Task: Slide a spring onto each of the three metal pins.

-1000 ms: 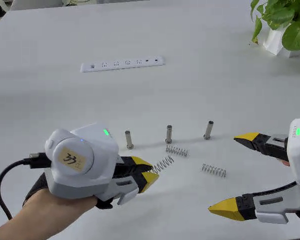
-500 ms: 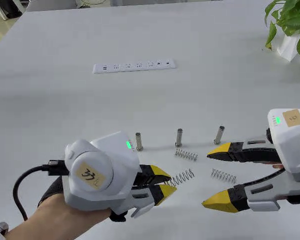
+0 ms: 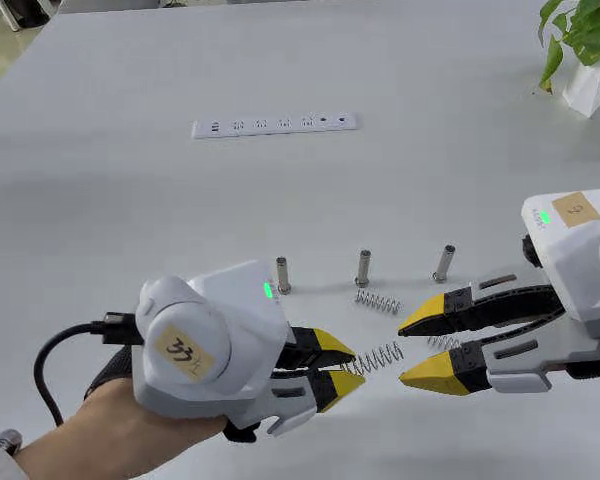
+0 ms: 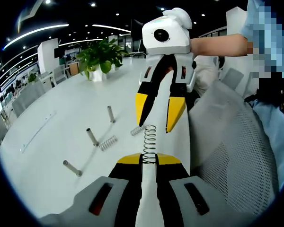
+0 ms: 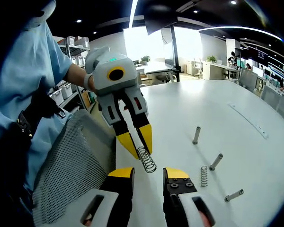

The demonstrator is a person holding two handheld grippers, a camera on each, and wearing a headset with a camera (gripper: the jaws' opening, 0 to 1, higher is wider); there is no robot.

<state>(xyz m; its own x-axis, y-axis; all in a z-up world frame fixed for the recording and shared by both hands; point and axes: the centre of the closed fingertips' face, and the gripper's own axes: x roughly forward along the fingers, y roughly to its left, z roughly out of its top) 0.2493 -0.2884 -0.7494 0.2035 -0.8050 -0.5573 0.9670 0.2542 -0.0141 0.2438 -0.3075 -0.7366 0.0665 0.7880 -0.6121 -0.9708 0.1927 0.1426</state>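
Pale grey table point(image 3: 130, 200) bears three pins point(image 3: 364, 268), power strip point(image 3: 275, 126) and potted plant point(image 3: 585, 50).

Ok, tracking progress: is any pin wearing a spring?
Bare: all three pins stand upright, nothing on them; one spring sits in the left gripper, two lie on the table.

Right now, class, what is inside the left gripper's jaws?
One spring, its free end sticking out toward the open right gripper. The left gripper is shut on its near end; the jaws cover the pinched coils.

Left tongs point(image 3: 350, 366) marked 33, right tongs point(image 3: 406, 353) 2.
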